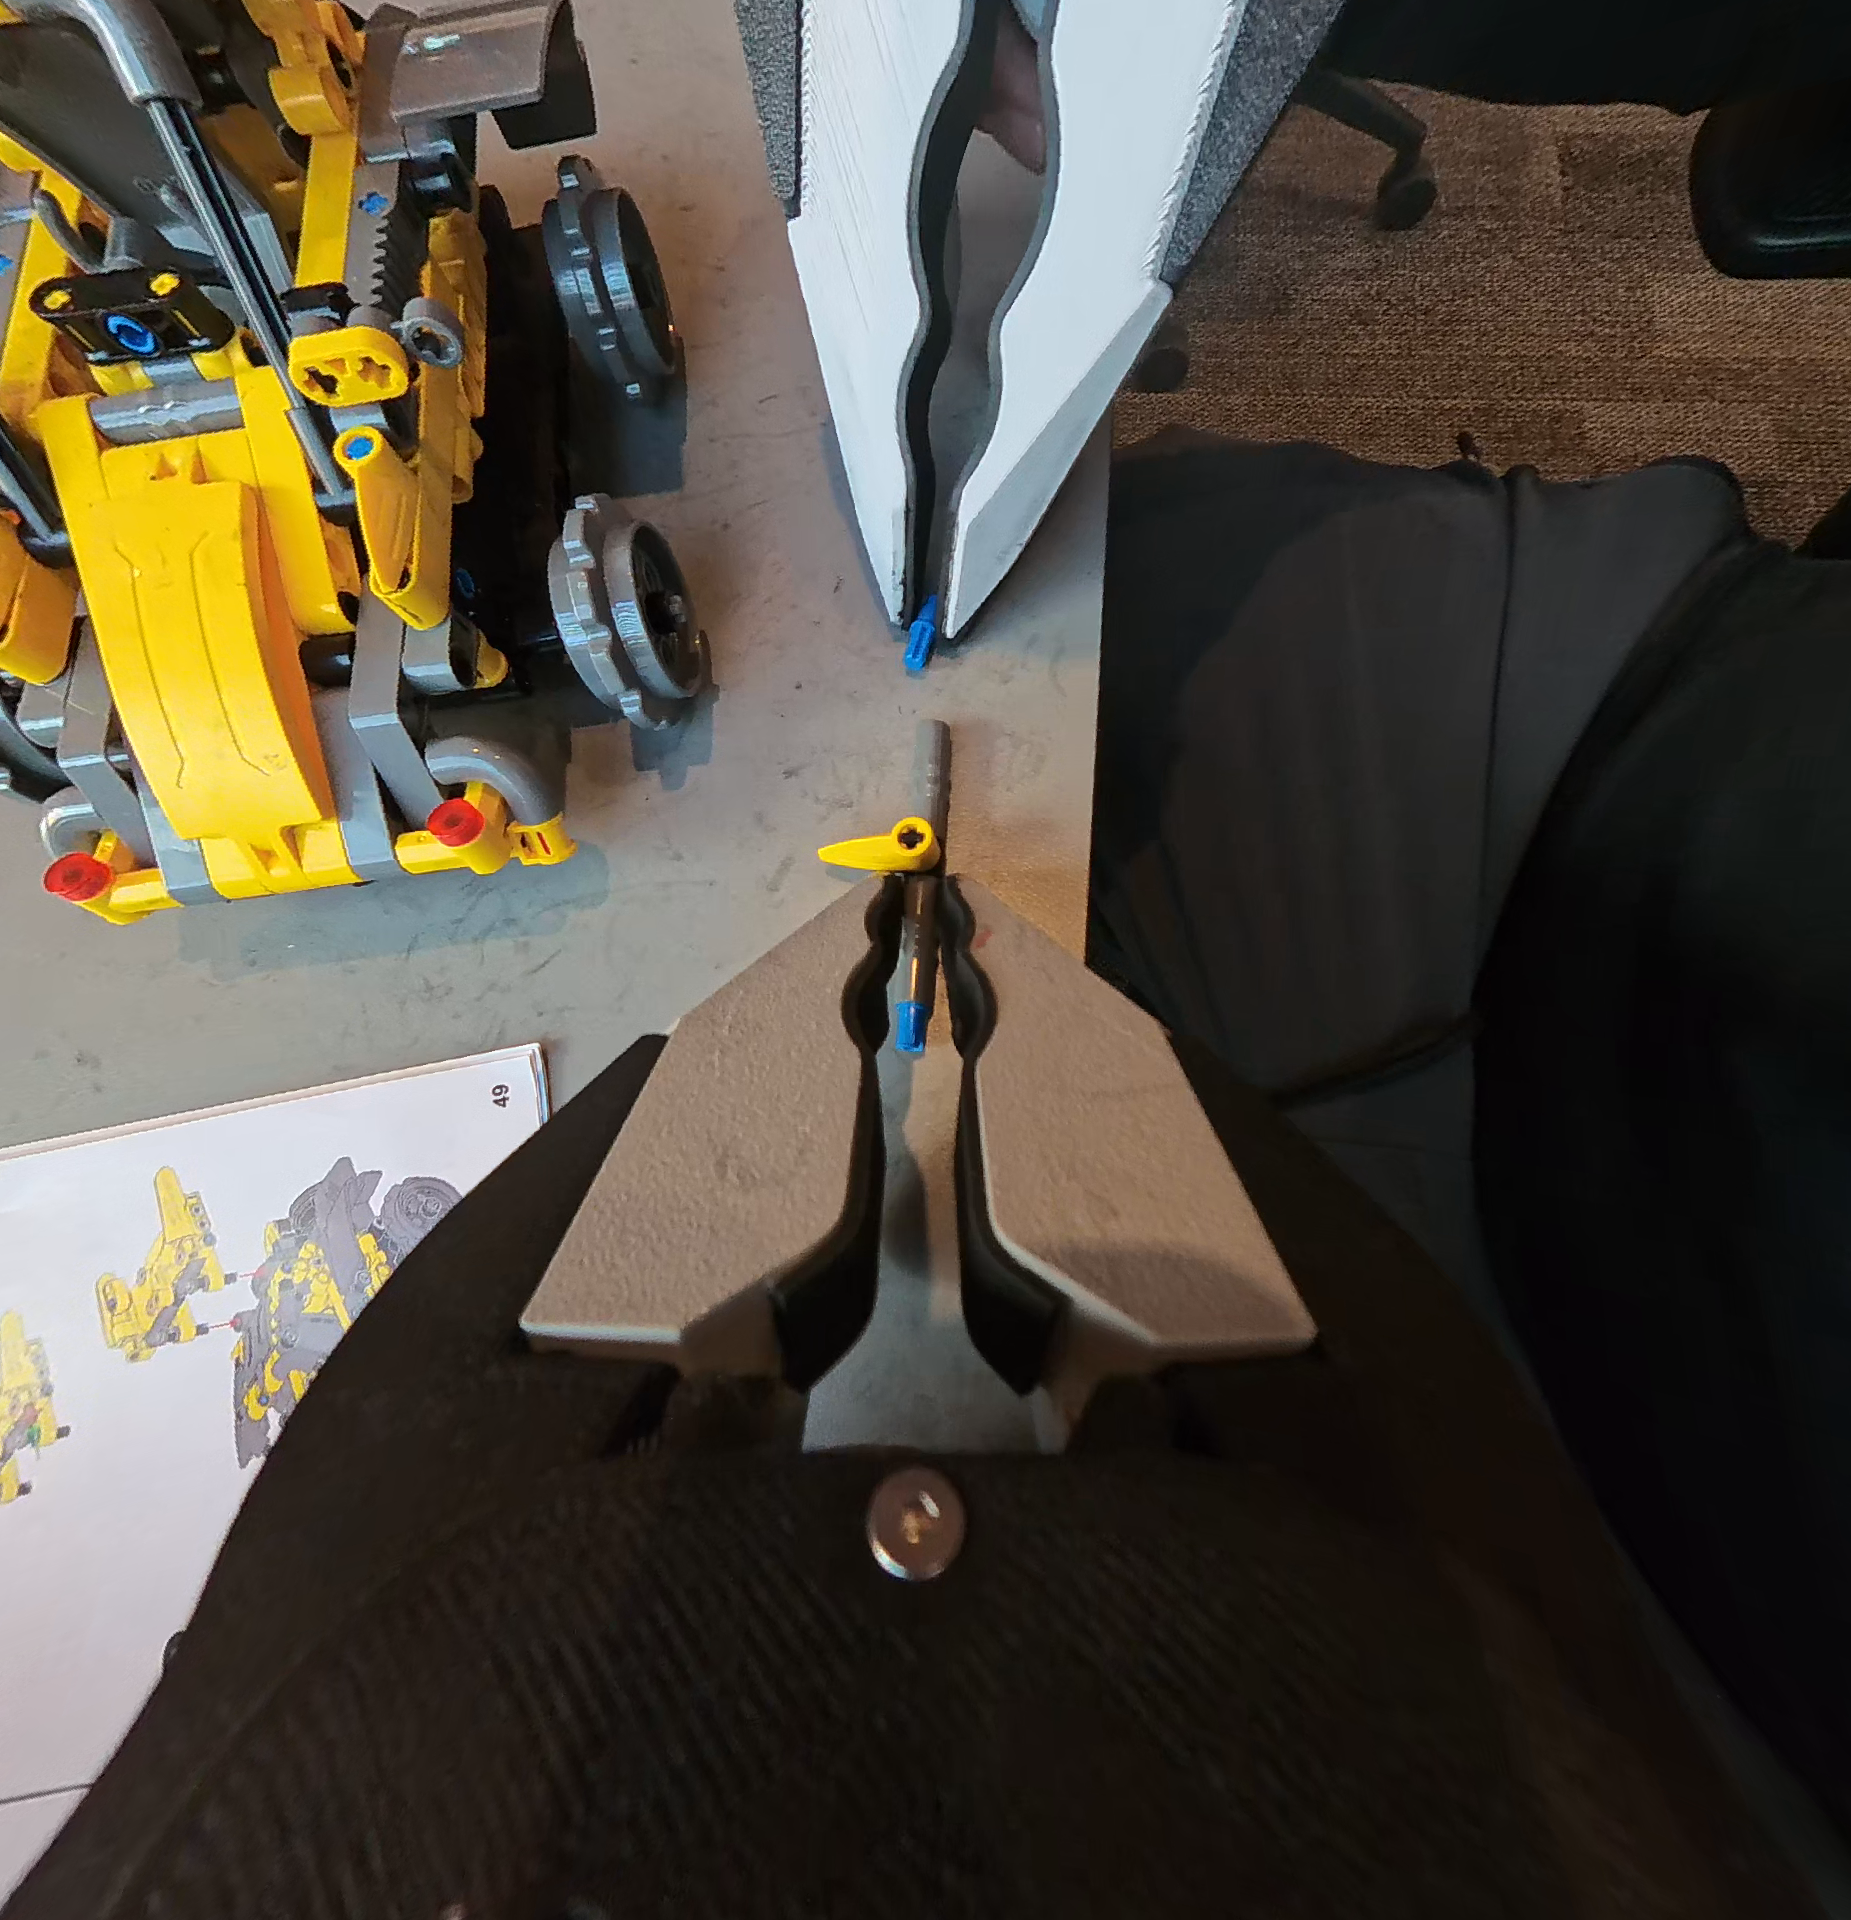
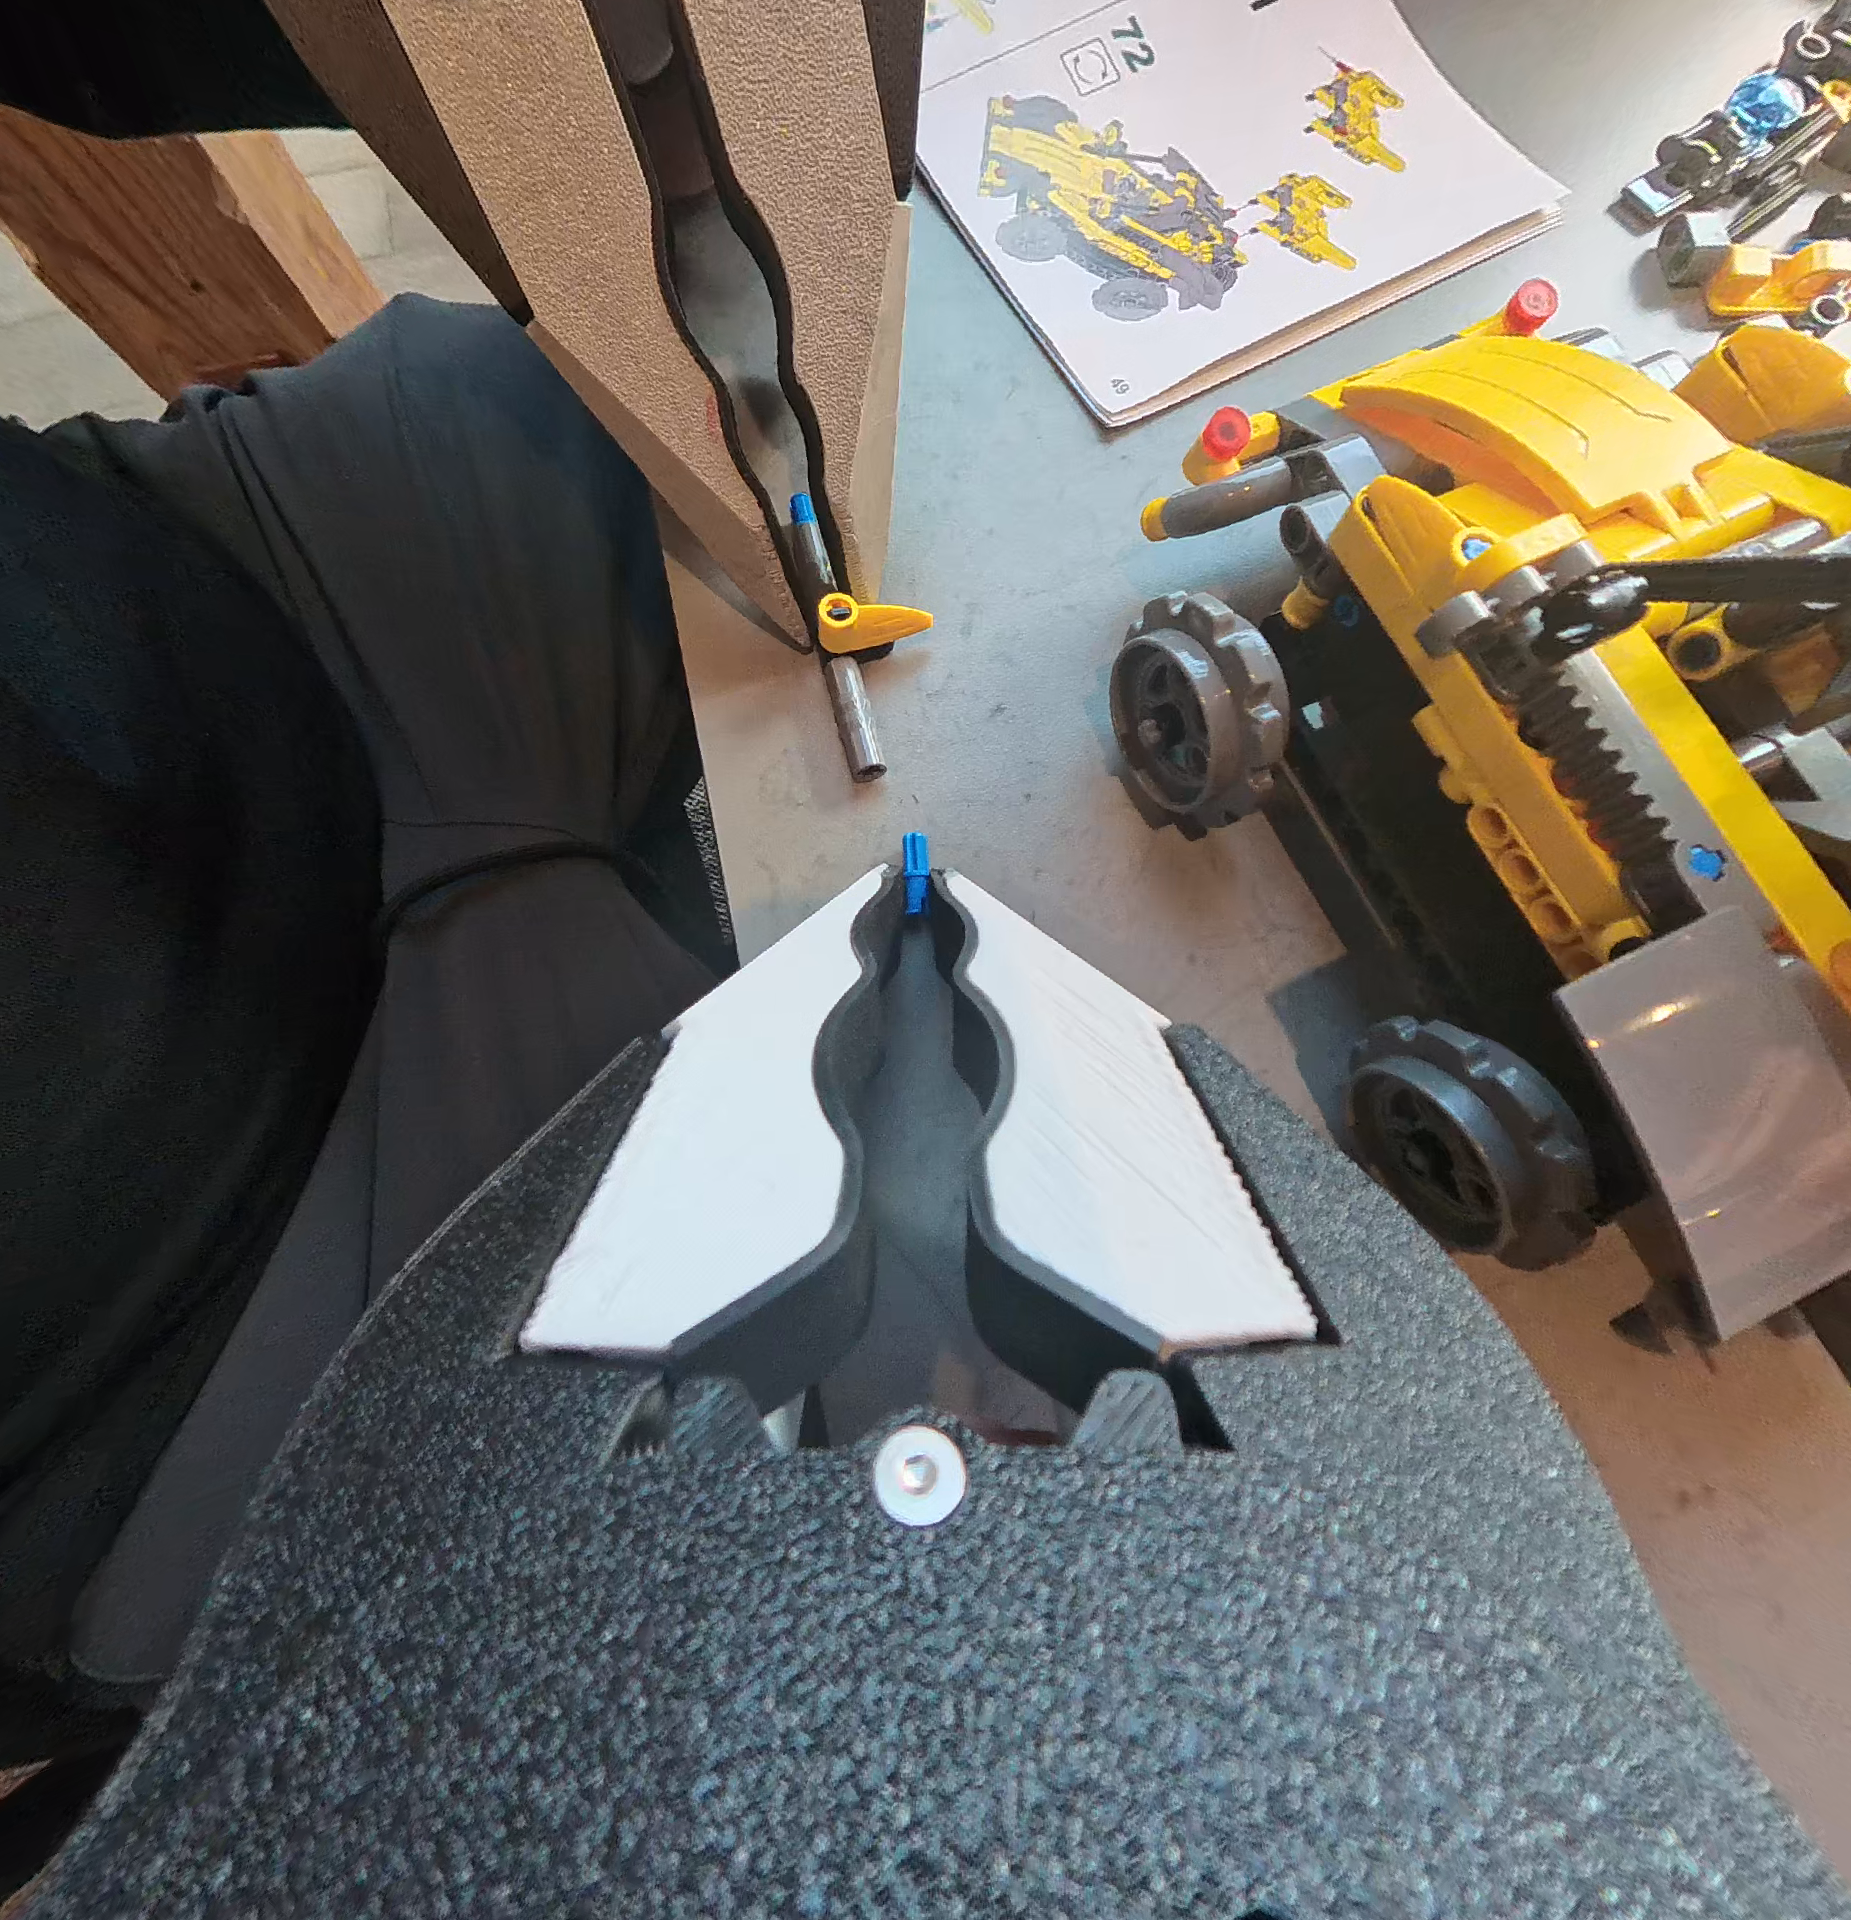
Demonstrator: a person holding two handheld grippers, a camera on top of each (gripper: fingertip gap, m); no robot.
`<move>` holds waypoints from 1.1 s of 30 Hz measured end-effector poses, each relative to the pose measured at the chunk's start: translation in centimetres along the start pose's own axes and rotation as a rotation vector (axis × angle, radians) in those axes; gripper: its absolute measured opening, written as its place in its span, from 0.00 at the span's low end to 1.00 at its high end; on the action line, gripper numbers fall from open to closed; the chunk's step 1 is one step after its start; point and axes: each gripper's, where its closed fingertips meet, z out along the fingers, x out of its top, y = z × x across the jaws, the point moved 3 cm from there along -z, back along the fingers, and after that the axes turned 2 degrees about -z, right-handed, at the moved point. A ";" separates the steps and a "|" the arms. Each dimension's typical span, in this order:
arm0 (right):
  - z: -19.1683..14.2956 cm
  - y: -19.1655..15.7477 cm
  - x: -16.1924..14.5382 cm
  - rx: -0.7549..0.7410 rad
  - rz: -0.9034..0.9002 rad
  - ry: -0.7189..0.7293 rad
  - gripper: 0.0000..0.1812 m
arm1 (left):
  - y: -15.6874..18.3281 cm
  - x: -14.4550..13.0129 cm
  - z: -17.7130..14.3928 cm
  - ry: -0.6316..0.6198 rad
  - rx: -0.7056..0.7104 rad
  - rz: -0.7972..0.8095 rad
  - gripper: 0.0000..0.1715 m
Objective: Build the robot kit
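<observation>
My left gripper (image 1: 916, 883), with grey-tan fingers, is shut on a grey tube piece (image 1: 929, 769) that carries a small yellow pointed part (image 1: 885, 844) and a blue pin (image 1: 908, 1023) at its rear end. The grey tube also shows in the right wrist view (image 2: 853, 717), with the yellow part (image 2: 871, 620) on it. My right gripper (image 2: 914, 878), with white fingers, is shut on a small blue pin (image 2: 914, 873). The two grippers face each other, tips a short way apart above the grey table edge; the right one's blue pin shows in the left wrist view (image 1: 919, 630).
A yellow and grey brick-built vehicle with toothed grey wheels (image 1: 225, 520) stands on the table (image 1: 796, 748); it also shows in the right wrist view (image 2: 1523, 727). An open instruction booklet (image 2: 1233, 187) lies beside it. Loose parts (image 2: 1773, 208) lie far right. A person's dark clothing (image 2: 277, 831) fills the table's near side. The gap from one gripper's tips to the other's is roughly 5 cm.
</observation>
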 end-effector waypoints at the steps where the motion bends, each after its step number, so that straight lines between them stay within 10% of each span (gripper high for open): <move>1: 0.0 0.0 0.0 0.000 -0.002 0.001 0.01 | 0.0 0.0 0.0 0.000 0.000 0.000 0.02; 33: -0.6 0.1 -0.5 0.032 0.033 0.006 0.04 | 0.0 0.0 0.0 0.001 -0.009 -0.007 0.02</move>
